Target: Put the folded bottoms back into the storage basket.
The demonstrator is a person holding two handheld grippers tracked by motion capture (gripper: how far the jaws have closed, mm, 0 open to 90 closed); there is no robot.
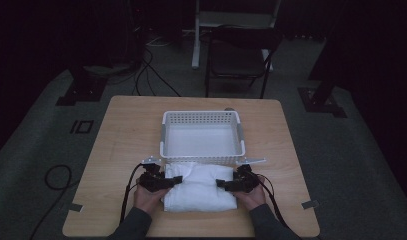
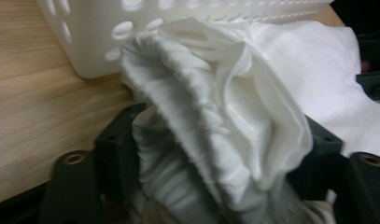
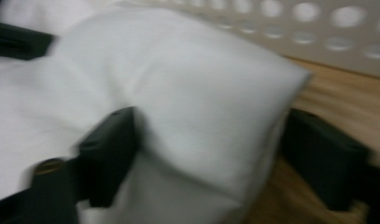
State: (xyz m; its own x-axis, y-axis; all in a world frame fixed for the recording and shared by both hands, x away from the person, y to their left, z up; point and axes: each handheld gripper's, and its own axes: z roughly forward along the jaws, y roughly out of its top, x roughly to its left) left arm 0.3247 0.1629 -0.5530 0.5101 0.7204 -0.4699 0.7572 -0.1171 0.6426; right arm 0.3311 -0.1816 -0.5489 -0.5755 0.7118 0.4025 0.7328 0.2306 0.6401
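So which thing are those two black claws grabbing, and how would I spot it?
Find the wooden table and the white perforated basket at its middle. Just in front of that basket, on the person's side, lies a folded white towel. It is the soft, bunched item, pinched at each end by the left gripper and the right gripper.

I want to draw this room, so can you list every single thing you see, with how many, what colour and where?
Towel: one, white, folded, on the near part of the table, just in front of the basket.
Basket: one, white with holes, middle of the table, nothing in it.
Table: one, light wood, centre of the room.
Chair: one, dark, on the floor behind the table.
Cables: several, black, on the grey floor to the left and behind.
Left gripper: one, black, clamped on the towel's left edge.
Right gripper: one, black, clamped on the towel's right edge.
Hands: two, holding the grippers at the near edge.
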